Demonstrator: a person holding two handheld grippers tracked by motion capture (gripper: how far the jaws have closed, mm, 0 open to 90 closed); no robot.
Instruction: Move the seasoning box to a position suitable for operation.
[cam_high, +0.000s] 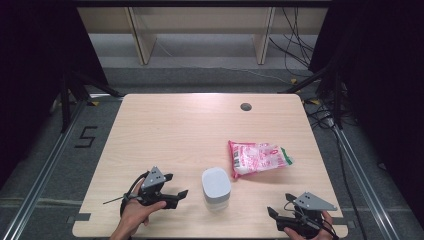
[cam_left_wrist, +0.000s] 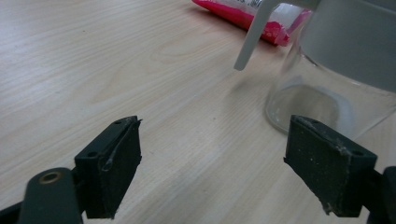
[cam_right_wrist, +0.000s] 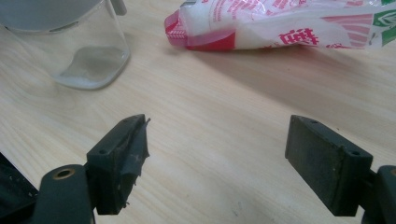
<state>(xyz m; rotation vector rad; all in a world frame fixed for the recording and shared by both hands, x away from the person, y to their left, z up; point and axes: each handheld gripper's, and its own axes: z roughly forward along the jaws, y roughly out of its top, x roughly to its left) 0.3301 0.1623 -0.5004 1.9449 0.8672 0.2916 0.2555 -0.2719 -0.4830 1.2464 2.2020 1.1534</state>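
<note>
2 hand-held grippers sit at the near edge of the pale wooden table, each with its jaws spread wide and nothing between them. In the high view the left gripper is held in the person's left hand near the table's front left, its jaws pointing toward the clear glass jar with a grey-white lid, which stands upright just beside it, not touching. In the left gripper view that jar rises close beyond the right-hand jaw, with a white clip hanging from its lid. The right gripper rests low at the front right corner, well apart from the jar. Farther back lies the pink-and-white plastic bag of white grains, flat on the table just beyond and to the right of the jar. Near the far edge sits 1 small round grey cable port.
</note>
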